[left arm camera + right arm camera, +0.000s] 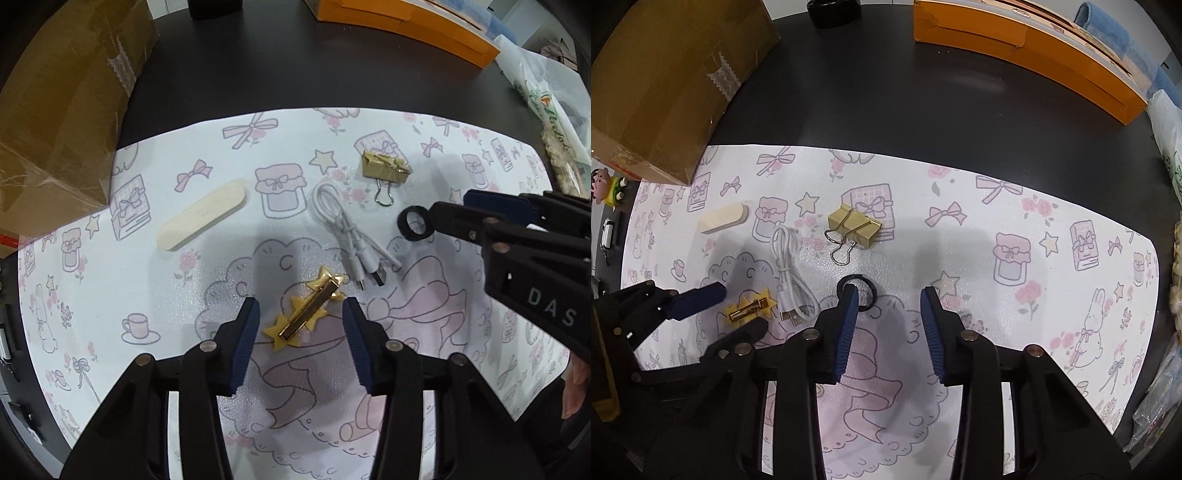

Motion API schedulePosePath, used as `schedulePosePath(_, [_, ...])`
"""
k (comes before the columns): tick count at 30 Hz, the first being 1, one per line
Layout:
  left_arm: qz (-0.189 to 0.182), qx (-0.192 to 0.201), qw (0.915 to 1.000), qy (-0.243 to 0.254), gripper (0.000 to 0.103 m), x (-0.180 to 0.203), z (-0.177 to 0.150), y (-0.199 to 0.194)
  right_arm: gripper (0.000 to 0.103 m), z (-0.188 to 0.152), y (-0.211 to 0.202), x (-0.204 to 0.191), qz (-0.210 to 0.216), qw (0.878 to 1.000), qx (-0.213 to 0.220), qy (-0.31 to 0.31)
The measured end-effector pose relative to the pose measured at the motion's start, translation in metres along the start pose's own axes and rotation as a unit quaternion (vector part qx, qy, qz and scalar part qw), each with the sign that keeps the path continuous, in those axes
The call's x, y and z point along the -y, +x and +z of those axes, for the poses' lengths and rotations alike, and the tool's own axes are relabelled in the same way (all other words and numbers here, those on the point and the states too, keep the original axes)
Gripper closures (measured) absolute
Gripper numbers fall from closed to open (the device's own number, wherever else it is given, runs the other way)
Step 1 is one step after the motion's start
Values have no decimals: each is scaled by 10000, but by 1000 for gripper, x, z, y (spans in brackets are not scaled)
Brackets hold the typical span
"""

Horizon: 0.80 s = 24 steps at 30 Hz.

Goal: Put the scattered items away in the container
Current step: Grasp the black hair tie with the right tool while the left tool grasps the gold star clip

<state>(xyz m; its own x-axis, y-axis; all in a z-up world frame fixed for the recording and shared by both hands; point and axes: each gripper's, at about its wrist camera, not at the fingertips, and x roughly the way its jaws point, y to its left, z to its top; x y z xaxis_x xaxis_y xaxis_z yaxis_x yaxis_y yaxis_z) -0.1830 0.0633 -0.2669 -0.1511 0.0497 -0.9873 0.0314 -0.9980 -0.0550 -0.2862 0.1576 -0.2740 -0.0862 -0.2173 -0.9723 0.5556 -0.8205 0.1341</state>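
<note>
Star hair clip point(301, 312) lies diagonal, near-left to far-right, between spread left gripper point(300, 345) jaws; right gripper point(889, 334) likewise released.

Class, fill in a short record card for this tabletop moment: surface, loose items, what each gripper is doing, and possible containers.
surface: patterned mat on a dark table
loose items: star hair clip, white USB cable, gold binder clip, cream block, black ring
left gripper: open, either side of the star hair clip
right gripper: open, by the black ring
containers: cardboard box, orange box
</note>
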Motion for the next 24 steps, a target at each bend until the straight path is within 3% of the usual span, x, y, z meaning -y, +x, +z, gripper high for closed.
schedulePosePath(7, [194,19,9997,129,58,9,-5,4,71,0,14,-11,-14,9999,-96,-133])
schedulePosePath(12, [361,6,9990,264,59,16,-11,8,90,0,19,-14,-73,9998,-89,-167])
schedulePosePath(13, [380,16,9989,267,63,17,-12,8,91,-1,19,-14,-106,9997,-82,-180])
schedulePosePath(14, [384,30,9990,245,76,17,-13,8,94,-1,19,-15,-139,9997,-74,-194])
schedulePosePath(15, [378,38,9990,220,76,17,-13,8,95,-1,20,-14,-146,9997,-64,-176])
schedulePosePath(24, [-154,-130,9998,-54,76,6,-23,10,99,-6,9,-14,-41,10000,-1,-73])
